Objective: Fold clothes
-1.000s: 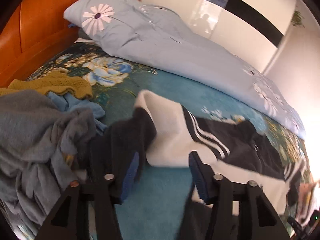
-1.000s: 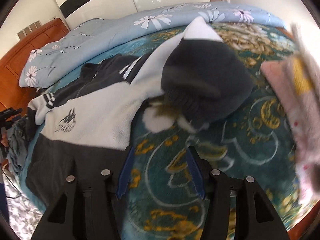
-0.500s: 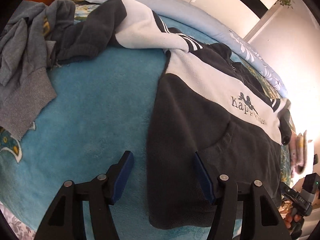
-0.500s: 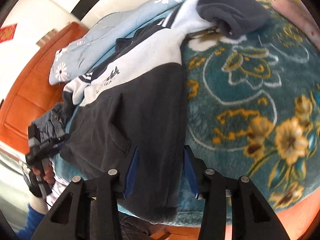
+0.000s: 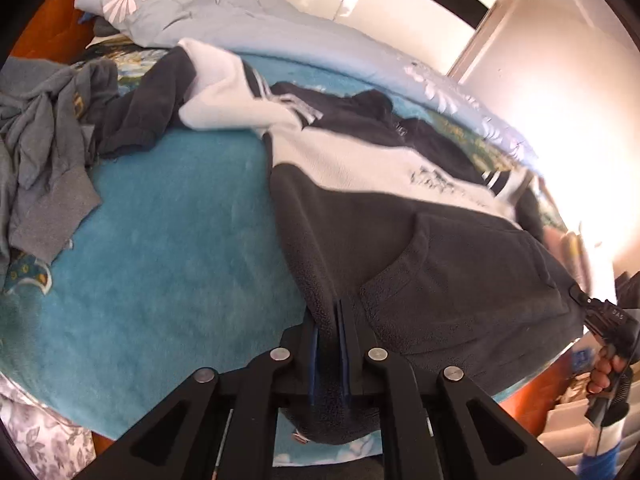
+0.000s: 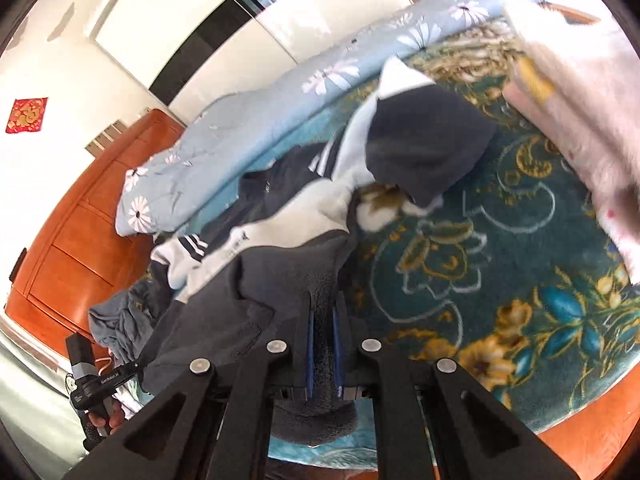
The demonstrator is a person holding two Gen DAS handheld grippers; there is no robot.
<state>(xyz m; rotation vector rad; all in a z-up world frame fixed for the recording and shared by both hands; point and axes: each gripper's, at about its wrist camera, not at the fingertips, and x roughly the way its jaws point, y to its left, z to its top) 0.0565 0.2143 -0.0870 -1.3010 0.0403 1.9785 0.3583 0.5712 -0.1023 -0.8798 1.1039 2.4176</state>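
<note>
A dark grey and white fleece hoodie (image 5: 440, 240) lies spread on the teal floral bed blanket (image 5: 168, 248), sleeves out to both sides. My left gripper (image 5: 329, 320) is shut on the hoodie's bottom hem at its left corner. My right gripper (image 6: 322, 312) is shut on the hem of the hoodie (image 6: 280, 280) at the other corner. The right gripper also shows at the right edge of the left wrist view (image 5: 608, 316), and the left gripper at the lower left of the right wrist view (image 6: 100, 380).
A heap of grey clothes (image 5: 44, 148) lies at the left of the bed. A light blue daisy duvet (image 5: 248, 24) runs along the far side. Folded pink and white clothes (image 6: 572, 92) sit at the right. The wooden headboard (image 6: 80, 240) stands behind.
Both grippers were open over the hoodie's lower part half a second ago. Now both have closed on its bottom hem, one at each corner.
</note>
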